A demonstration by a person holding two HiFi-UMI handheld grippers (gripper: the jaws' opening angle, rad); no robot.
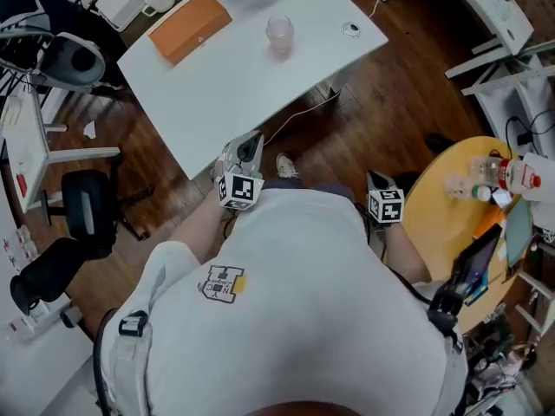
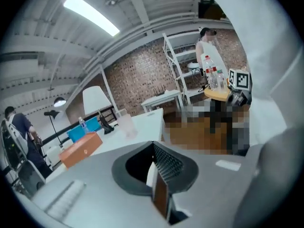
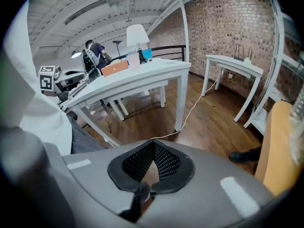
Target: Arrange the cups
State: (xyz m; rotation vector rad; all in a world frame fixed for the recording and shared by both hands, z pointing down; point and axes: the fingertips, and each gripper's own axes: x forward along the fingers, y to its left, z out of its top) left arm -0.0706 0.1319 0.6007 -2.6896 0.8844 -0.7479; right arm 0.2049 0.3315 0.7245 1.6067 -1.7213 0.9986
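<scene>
Head view, nearest first, A dictates: both claws ride close against the person's front, short of the table. The left claw [image 1: 251, 143] is pressed fully together with nothing in it. The right claw [image 1: 378, 183] is the same, and it is angled further toward the wooden floor [image 1: 381, 102].

B: Reason for that posture?

A: My reading is that they are carried idle, not reaching, so the task looks unstarted. Past the floor comes the white table [image 1: 225, 94]. The clear cup [image 1: 279, 35] stands upright toward its far side, well apart from both claws. An orange box [image 1: 191, 26] lies near it on the left.

B: Unresolved items?

A: The torso [image 1: 303, 319] hides both forearms and most of each handle. I cannot tell whether the cup is single or a nested stack. The round yellow table [image 1: 434, 232] at right is cut by the frame. Bottles [image 1: 499, 173] stand on it. Any cups among them cannot be confirmed.
</scene>
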